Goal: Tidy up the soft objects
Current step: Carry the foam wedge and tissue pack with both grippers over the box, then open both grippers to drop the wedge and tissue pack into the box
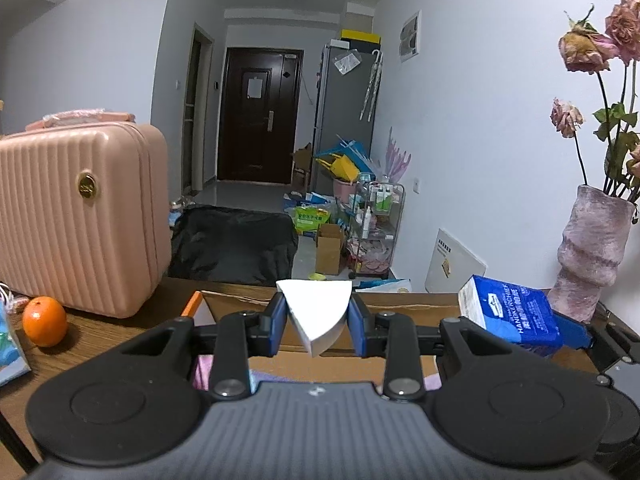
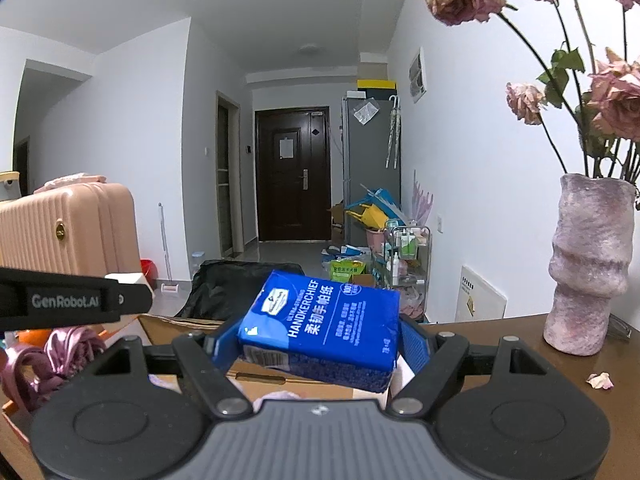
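My left gripper [image 1: 318, 316] is shut on a white wedge-shaped sponge [image 1: 316, 310] and holds it above an open cardboard box [image 1: 400, 302]. My right gripper [image 2: 316, 336] is shut on a blue pack of handkerchief tissues [image 2: 324, 324], tilted, above the same box [image 2: 176, 330]. The pack also shows in the left wrist view [image 1: 512, 314] at the right. A purple satin scrunchie [image 2: 60, 350] lies at the box's left side. Pink soft fabric [image 1: 204, 370] lies inside the box under my left gripper.
A pink ribbed case [image 1: 76, 212] stands on the brown table [image 1: 104, 332] at the left, with an orange [image 1: 44, 321] before it. A pink vase [image 2: 588, 264] of dried roses stands at the right, a fallen petal [image 2: 600, 380] beside it. A black chair [image 1: 236, 246] stands behind the table.
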Action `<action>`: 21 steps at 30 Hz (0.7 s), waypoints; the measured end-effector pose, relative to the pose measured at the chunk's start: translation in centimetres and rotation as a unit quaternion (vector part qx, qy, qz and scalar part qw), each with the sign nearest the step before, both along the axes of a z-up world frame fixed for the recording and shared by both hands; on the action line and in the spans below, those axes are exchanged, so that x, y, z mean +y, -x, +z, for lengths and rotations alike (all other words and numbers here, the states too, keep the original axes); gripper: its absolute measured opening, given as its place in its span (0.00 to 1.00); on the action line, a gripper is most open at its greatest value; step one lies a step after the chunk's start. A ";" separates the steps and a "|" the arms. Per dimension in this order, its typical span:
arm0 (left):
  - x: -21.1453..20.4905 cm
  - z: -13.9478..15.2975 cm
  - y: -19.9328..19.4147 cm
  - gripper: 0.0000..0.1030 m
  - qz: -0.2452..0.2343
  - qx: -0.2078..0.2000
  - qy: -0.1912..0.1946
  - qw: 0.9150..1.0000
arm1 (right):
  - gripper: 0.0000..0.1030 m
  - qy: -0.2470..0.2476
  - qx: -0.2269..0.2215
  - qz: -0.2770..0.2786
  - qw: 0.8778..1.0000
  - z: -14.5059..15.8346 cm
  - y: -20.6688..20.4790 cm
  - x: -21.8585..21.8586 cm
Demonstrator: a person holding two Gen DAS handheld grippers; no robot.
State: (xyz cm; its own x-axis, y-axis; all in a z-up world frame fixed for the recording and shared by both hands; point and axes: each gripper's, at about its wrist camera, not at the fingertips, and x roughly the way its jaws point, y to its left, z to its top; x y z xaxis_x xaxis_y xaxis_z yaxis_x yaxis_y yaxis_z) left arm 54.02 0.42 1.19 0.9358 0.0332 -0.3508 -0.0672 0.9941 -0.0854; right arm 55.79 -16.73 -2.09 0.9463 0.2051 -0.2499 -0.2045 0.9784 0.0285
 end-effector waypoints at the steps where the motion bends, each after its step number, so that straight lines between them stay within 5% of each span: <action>1: 0.1 0.0 -0.3 0.32 -0.001 0.002 0.002 1.000 | 0.76 0.001 0.002 0.001 1.000 0.0 -0.2 0.1; 11: 0.5 -0.7 -2.4 0.37 0.003 0.018 -0.001 1.000 | 0.77 0.012 0.030 0.010 0.999 -0.1 -2.6 0.4; 16: 0.9 -0.7 -2.2 0.88 0.003 0.019 0.012 1.000 | 0.96 0.012 0.031 -0.005 0.999 0.1 -2.7 -0.3; 18: 1.1 -0.6 -1.9 1.00 0.013 0.011 0.013 1.000 | 1.00 0.011 0.032 -0.012 0.999 0.2 -2.7 -0.6; 21: 1.4 -0.3 -1.5 1.00 0.028 0.004 0.009 1.000 | 1.00 0.008 0.033 -0.020 0.999 0.1 -2.8 -1.0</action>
State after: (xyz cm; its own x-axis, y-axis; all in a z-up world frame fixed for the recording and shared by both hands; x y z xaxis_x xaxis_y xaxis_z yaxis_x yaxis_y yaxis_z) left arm 55.57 1.82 0.86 0.9301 0.0792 -0.3586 -0.1238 0.9869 -0.1032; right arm 58.57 -17.75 -1.94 0.9353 0.1624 -0.3145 -0.1627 0.9863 0.0256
